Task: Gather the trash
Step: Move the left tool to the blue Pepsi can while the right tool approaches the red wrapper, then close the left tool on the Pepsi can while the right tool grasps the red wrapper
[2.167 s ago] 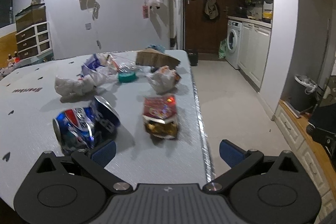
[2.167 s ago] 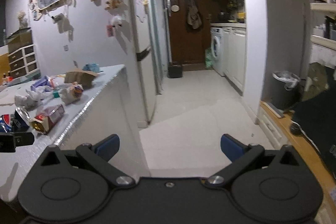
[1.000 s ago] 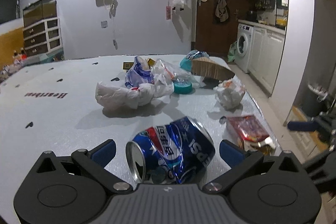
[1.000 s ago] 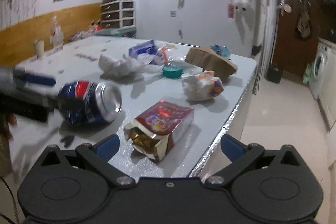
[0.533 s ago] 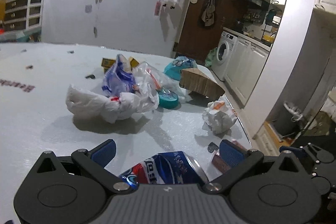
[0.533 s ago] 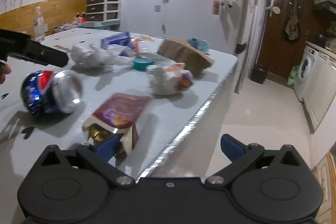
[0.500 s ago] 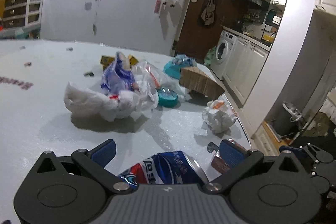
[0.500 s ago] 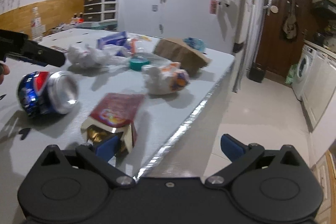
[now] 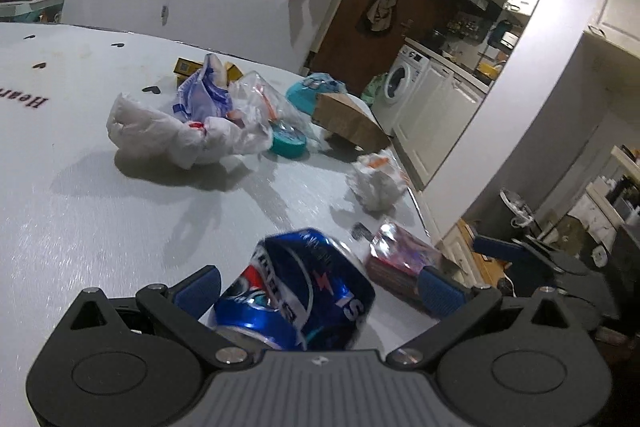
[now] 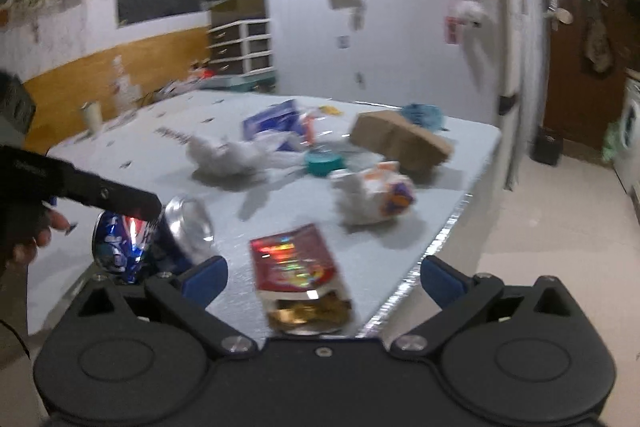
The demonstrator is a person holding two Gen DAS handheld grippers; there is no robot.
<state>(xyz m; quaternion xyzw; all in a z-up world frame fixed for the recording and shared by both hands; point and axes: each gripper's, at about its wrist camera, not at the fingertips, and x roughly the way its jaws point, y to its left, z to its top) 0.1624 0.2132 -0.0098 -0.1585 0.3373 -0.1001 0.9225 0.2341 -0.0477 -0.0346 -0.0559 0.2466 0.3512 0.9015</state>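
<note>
I've got the can (image 9: 298, 291) sitting right between my left gripper (image 9: 318, 287)'s spread fingers, lying on its side on the table (image 9: 100, 211), crushed and dented. Neither blue pad looks to be touching it, the left pad just beside its flank, the right pad with a gap. Its long axis runs roughly along my line of sight, a bit skewed, open end toward the camera, so closing should pinch it across the body. That's the relation I care about: the can is dead ahead and already inside the opening.

On the other side, my right gripper (image 10: 322, 277) is wide open too, with the red packet (image 10: 298, 271) lying between its fingers near the table edge, torn end toward me, long axis pointing away. So left is on the can, right is on the packet.

From the right view the left gripper's finger crosses over the can top and hides part of it, and that view is motion-blurred. The can's near end drops behind my left gripper's body, so I can't see how deep it sits. Farther back: crumpled bags (image 9: 172, 131), a teal lid (image 9: 288, 143), a cardboard piece (image 9: 348, 123), a wadded wrapper (image 9: 376, 183). No bin is clearly visible in either view.
</note>
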